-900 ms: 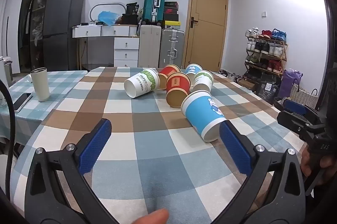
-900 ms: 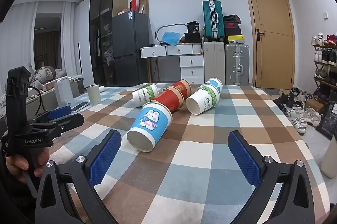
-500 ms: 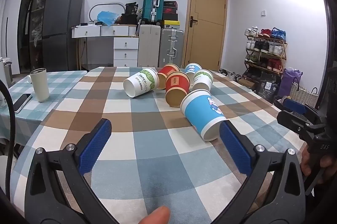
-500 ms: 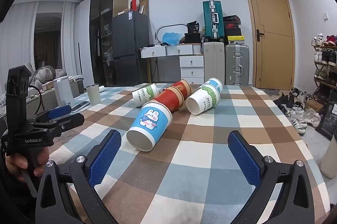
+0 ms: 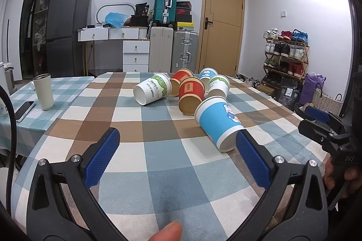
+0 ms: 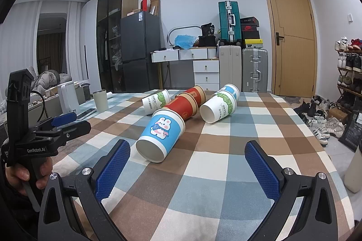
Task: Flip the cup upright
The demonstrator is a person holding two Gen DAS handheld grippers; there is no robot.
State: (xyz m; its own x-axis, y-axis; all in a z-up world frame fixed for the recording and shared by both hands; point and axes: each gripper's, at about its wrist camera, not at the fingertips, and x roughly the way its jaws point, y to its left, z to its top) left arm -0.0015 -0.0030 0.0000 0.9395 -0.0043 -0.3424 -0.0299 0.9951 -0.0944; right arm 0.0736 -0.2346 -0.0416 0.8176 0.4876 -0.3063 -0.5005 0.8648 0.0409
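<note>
Both tools are hanging low over the checked table [image 5: 158, 157], and nothing is being held. The left gripper [image 5: 178, 150] is spread wide, empty; the right gripper [image 6: 187, 161] is spread just as wide, empty too.

The blue cup [image 6: 161, 133] is lying on its side, nearest to both tools, with its open mouth facing the right gripper. Behind the blue cup, five more are lying tipped: a red cup [image 6: 182, 107] touching or nearly touching it, a second red cup [image 5: 178, 83], two white-and-green cups [image 6: 218, 108] [image 5: 152, 91], and a small blue-and-white cup [image 5: 207, 74] farthest back.

What could go wrong? The blue cup is thin paper, so squeezing hard would likely crush the wall. It is round and lying loose, so one pad touching first would probably roll it away. And the red cup is sitting so close behind that tipping the blue cup up could knock it and set the cluster rolling.

The right wrist view is showing the blue cup's hollow inside and its rabbit print head-on; the left wrist view is catching only the plain side and the rim edge-on, just beside its right pad [image 5: 253, 161]. The left view alone is showing the shoe rack [image 5: 286, 55] fully; the right view alone is showing the kettle [image 6: 67, 98].
</note>
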